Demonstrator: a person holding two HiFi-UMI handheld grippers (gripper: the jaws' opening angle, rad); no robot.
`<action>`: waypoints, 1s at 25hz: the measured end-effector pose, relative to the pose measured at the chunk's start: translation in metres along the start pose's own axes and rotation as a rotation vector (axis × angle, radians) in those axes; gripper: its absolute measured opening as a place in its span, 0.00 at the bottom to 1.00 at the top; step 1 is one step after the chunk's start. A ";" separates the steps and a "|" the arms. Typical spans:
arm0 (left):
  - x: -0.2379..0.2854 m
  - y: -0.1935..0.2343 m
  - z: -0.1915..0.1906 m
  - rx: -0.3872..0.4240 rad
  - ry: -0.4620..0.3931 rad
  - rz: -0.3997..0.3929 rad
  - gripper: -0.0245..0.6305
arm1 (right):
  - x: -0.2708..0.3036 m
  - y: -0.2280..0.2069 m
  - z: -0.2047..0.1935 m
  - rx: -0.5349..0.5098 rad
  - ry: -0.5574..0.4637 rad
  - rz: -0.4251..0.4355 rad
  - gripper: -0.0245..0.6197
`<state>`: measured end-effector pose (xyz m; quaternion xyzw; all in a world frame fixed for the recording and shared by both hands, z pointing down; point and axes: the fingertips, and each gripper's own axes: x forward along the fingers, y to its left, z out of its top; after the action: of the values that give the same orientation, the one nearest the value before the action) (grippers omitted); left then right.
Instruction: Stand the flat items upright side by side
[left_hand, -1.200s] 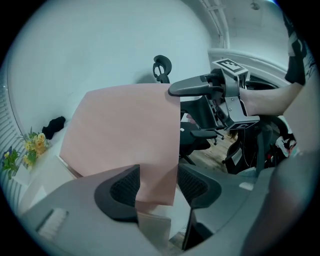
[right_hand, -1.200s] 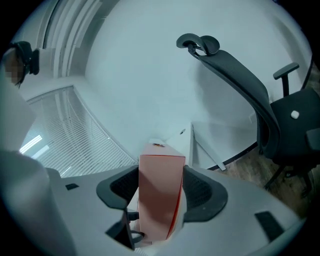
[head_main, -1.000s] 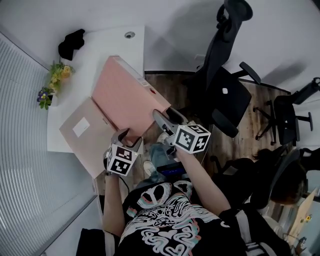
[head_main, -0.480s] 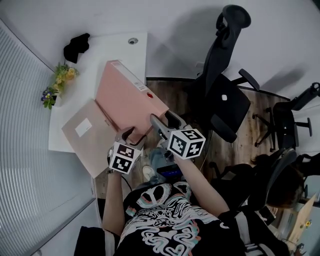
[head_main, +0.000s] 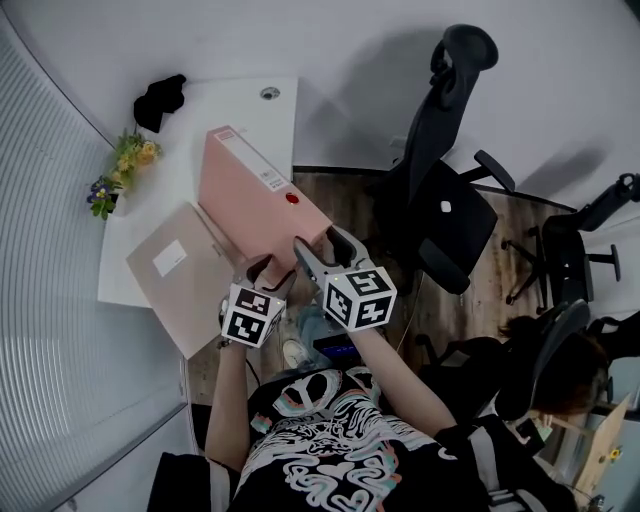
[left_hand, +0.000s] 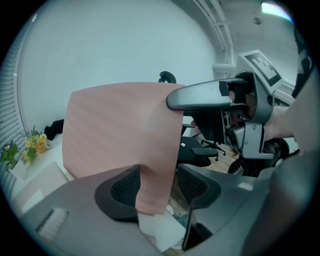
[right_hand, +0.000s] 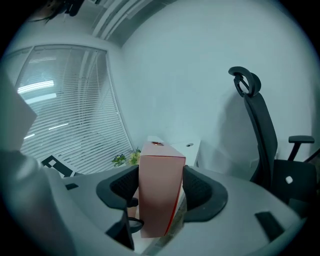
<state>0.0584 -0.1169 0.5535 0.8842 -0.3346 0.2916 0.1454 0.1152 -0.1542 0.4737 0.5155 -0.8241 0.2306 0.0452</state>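
A pink file box (head_main: 255, 195) leans up on its long edge on the white desk (head_main: 225, 105), its spine with a red dot turned to the right. Both grippers hold its near end. My left gripper (head_main: 262, 270) is shut on the near lower corner, where the pink board (left_hand: 120, 130) runs between the pads of my left gripper (left_hand: 157, 185). My right gripper (head_main: 322, 248) is shut across the box's narrow end (right_hand: 160, 165), a pad on each side. A beige flat folder (head_main: 175, 270) lies flat on the desk to the left of the box.
A small pot of flowers (head_main: 125, 165) and a black object (head_main: 160, 98) stand at the desk's far left. A black office chair (head_main: 445, 190) is close on the right, another chair (head_main: 590, 230) farther right. Window blinds (right_hand: 65, 110) run along the left.
The pink box has tipped up further from lying slanted toward standing on its edge. Both grippers have risen a little with it, and the right one has rolled.
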 end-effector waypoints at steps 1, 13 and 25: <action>-0.001 0.000 0.001 0.003 -0.006 0.006 0.39 | 0.000 0.003 0.000 -0.019 -0.001 -0.001 0.46; -0.008 0.004 -0.002 -0.002 -0.015 0.021 0.37 | 0.000 0.028 0.000 -0.183 0.020 -0.014 0.47; -0.022 0.009 -0.012 -0.037 -0.026 0.047 0.38 | -0.002 0.057 -0.008 -0.399 0.050 -0.003 0.48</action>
<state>0.0340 -0.1069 0.5504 0.8769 -0.3626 0.2774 0.1503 0.0651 -0.1286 0.4607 0.4917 -0.8512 0.0754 0.1673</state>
